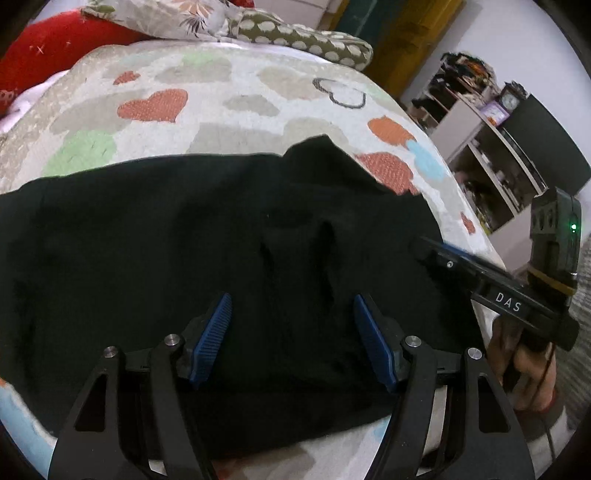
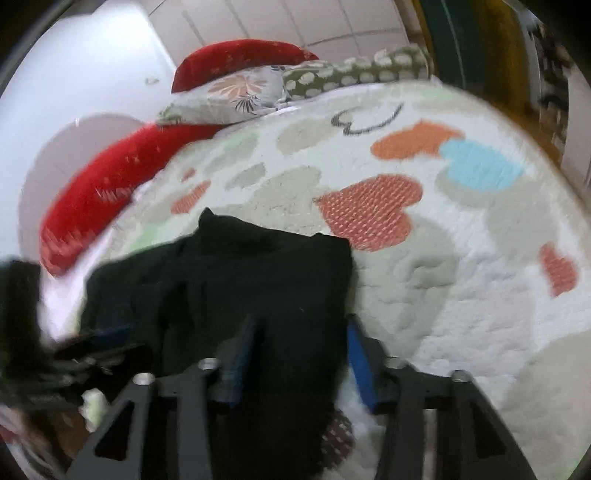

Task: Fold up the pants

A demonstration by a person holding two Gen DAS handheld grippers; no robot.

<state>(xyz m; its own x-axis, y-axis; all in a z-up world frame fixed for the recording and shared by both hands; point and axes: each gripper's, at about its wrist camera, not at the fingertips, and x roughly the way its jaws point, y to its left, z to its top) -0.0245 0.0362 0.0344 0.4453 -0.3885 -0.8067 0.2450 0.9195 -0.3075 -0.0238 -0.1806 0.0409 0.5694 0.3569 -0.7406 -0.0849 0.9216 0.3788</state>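
Black pants (image 1: 184, 258) lie spread over a heart-patterned quilt (image 1: 221, 99) on a bed. My left gripper (image 1: 291, 297) hangs open just above the cloth near its front edge, and its blue pads (image 1: 212, 339) hold nothing. My right gripper (image 1: 421, 245) reaches in from the right, over the pants' right end. In the blurred right wrist view the pants (image 2: 258, 280) form a folded dark bundle. The right gripper (image 2: 303, 321) stands partly open there, with the cloth's right edge between its fingers and no visible clamp on it.
Red (image 1: 55, 48), floral (image 1: 166, 18) and dotted (image 1: 306, 37) pillows line the head of the bed. Shelves (image 1: 491, 155) with clutter and a clock stand beyond the bed's right edge. A person's hand (image 1: 524, 369) holds the right gripper's handle. Bare quilt (image 2: 461, 277) lies right of the pants.
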